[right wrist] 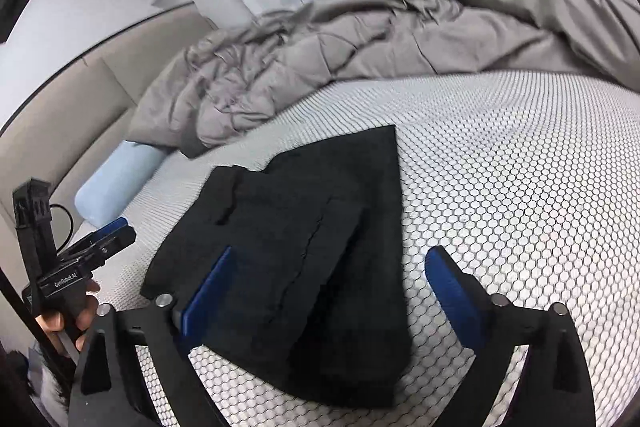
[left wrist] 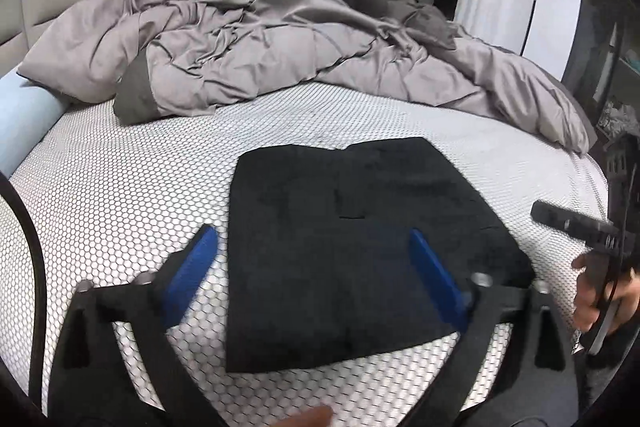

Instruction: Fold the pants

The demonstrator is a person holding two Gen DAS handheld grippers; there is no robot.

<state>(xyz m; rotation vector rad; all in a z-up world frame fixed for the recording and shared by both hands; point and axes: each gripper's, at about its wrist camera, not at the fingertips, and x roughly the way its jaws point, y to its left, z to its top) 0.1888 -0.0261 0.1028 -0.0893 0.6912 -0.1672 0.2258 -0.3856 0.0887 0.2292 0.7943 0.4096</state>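
Black fabric pants (left wrist: pixel 352 251) lie as compact folded rectangle on honeycomb-patterned white mattress (left wrist: pixel 120 195); fold approx. complete. Left gripper (left wrist: pixel 312 247) & right gripper (right wrist: pixel 330 263): jaws wide, nothing held.

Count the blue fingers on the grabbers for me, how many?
4. The left hand-held gripper has two, one over the honeycomb bed cover, one over the folded black pants. The right hand-held gripper has two likewise. Both are open.

Soft even daylight, slight motion blur, strong fisheye edges.
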